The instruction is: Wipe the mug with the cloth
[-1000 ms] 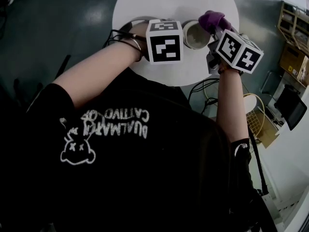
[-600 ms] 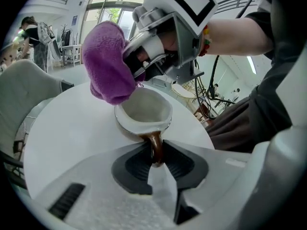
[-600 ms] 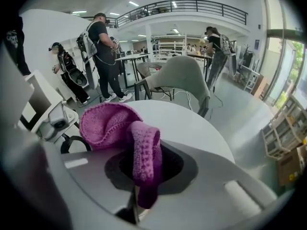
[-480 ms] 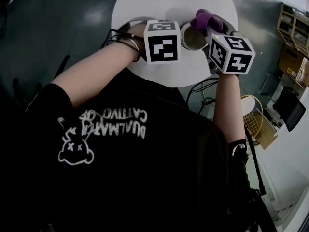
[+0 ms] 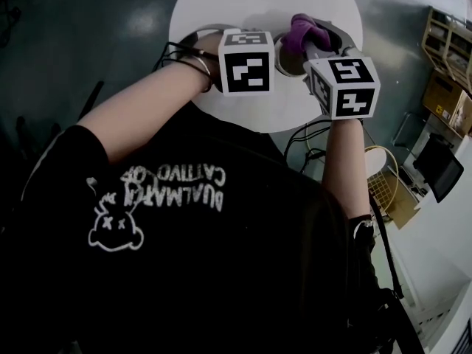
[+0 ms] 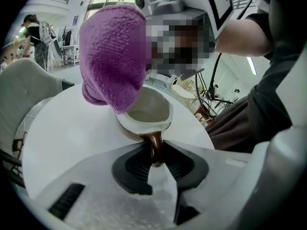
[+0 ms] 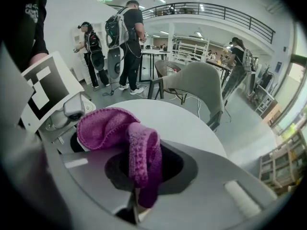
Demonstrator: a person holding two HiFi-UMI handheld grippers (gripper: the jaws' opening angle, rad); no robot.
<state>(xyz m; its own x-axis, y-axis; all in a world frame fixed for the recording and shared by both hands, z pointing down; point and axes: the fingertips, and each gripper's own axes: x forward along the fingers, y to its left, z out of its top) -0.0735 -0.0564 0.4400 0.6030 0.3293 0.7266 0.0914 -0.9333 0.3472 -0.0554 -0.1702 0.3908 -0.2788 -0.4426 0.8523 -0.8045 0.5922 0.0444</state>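
My left gripper (image 6: 155, 153) is shut on the brown handle of the mug (image 6: 149, 113), which has a cream inside and stands on the round white table (image 6: 62, 128). My right gripper (image 7: 146, 170) is shut on the purple cloth (image 7: 120, 128). In the left gripper view the cloth (image 6: 112, 56) drapes over the mug's far left rim. In the head view the cloth (image 5: 306, 29) lies over the mug between the two marker cubes, and most of the mug is hidden.
A grey chair (image 7: 192, 85) stands just beyond the table's (image 5: 251, 6) far edge. Several people stand farther back in the hall. Cables and a wicker basket (image 5: 383, 186) lie on the floor to my right.
My right gripper has swung left with the cloth, bringing it from the mug's right side onto its rim. The left gripper and the mug have stayed put.
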